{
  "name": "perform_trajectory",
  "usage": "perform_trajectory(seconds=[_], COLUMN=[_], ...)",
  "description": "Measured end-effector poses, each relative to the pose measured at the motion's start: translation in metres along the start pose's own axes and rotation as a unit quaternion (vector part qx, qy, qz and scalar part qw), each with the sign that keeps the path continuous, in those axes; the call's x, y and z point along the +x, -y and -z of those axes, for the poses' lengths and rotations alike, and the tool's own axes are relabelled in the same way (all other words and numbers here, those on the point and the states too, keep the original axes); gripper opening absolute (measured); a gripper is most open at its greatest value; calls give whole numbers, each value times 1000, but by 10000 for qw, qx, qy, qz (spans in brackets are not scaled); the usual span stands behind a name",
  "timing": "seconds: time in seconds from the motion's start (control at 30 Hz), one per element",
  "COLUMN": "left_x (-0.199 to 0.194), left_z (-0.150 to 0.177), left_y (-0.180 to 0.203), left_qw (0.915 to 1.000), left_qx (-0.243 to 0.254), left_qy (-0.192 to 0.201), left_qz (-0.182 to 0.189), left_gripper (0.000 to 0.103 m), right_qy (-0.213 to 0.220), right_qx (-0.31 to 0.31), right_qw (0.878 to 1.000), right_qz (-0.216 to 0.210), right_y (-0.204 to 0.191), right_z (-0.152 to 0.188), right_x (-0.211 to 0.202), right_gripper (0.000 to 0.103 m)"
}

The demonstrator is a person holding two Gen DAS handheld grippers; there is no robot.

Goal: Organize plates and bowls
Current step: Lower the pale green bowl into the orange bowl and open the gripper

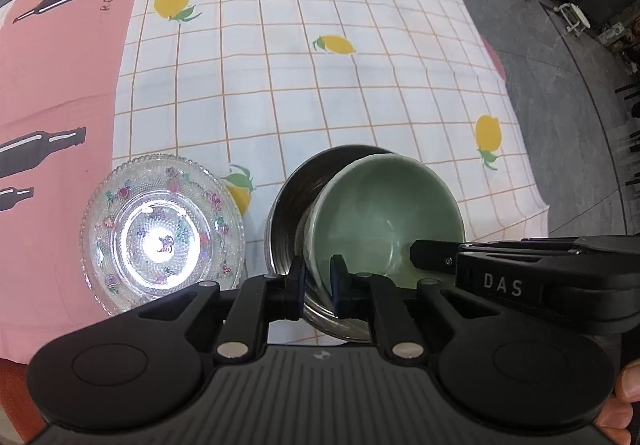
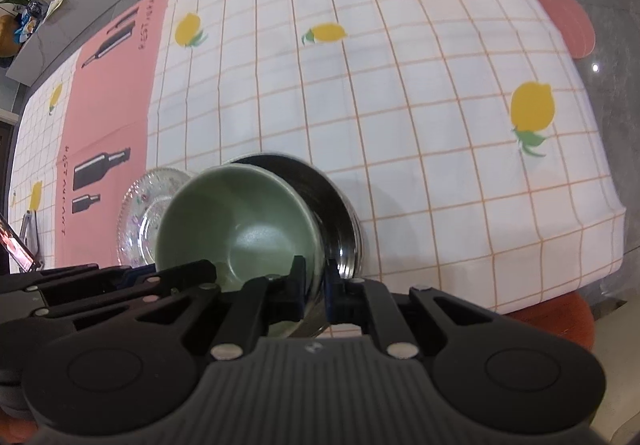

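A green ceramic bowl sits tilted inside a steel bowl near the table's front edge. My left gripper is shut on the green bowl's near rim, one finger inside and one outside. My right gripper is shut on the same bowl's rim from the other side; the steel bowl is behind it. The right gripper also shows in the left wrist view, reaching into the bowl. A clear glass plate with flower print lies to the left, also in the right wrist view.
The table wears a checked lemon-print cloth with a pink bottle-print strip on the left. The table's right edge drops to a grey floor. An orange stool stands below the front edge.
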State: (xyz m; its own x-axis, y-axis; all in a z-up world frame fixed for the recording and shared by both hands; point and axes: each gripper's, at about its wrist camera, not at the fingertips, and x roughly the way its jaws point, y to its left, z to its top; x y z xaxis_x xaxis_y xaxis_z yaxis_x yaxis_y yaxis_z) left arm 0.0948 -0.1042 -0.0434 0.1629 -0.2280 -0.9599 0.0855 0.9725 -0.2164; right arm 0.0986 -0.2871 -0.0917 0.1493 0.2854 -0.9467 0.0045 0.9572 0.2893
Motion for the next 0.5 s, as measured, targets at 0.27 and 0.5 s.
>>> perform_trajectory(seconds=[0.27,0.5], left_x=[12,22], left_z=[-3,-8], left_y=[4,2], left_qw=[9996,9990], left_qx=[134,95], left_qy=[-206,-418], left_qz=[-159,-131], left_gripper=[15,15], right_qy=[-89,-123], right_qx=[-128,-279], right_qw=[9999,9992], right_qz=[74,246], right_y=[0,-2], right_z=[-5,-8], right_x=[16,23], right_gripper=[6,6])
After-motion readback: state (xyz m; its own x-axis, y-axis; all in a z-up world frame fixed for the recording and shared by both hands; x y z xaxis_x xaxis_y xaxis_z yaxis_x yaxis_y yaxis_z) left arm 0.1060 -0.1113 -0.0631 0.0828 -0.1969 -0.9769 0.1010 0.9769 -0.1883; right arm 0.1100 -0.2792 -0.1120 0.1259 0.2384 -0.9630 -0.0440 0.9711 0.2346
